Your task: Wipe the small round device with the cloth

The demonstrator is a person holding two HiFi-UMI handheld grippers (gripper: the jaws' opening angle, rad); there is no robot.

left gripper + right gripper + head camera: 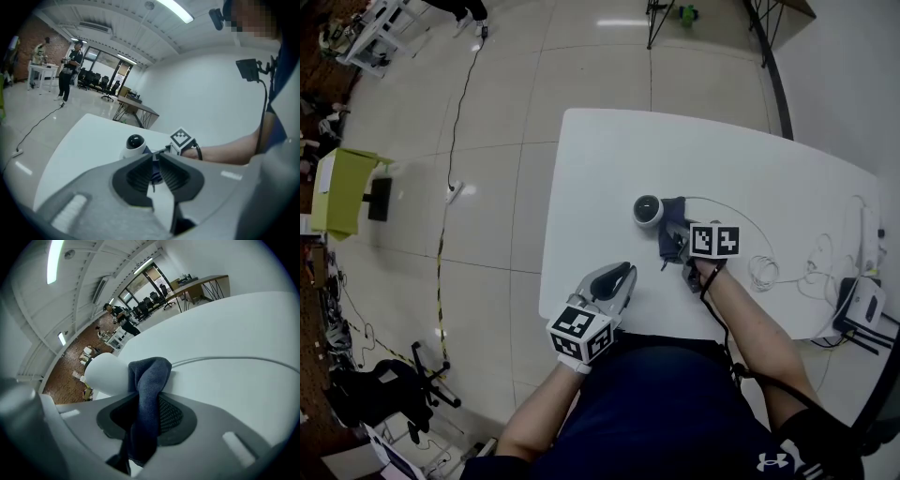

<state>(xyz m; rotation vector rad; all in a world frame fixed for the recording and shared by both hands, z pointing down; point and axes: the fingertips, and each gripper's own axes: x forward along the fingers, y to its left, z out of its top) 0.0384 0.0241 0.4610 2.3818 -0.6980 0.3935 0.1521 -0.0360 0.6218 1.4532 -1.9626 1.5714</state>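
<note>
The small round device (648, 211), white with a dark lens, stands near the middle of the white table (609, 159). A dark blue cloth (672, 223) lies bunched against its right side. My right gripper (676, 247) is shut on that cloth. In the right gripper view the folded cloth (149, 376) runs up between the jaws of the right gripper (147, 401) and touches the device's white body (105, 373). My left gripper (624, 272) rests near the table's front edge, shut and empty. The left gripper (156, 158) looks toward the device (134, 144), well short of it.
A thin white cable (741, 220) loops from the device to the right. More coiled cables (761, 273) and a white box (864, 302) lie at the table's right end. The front edge is close under both hands.
</note>
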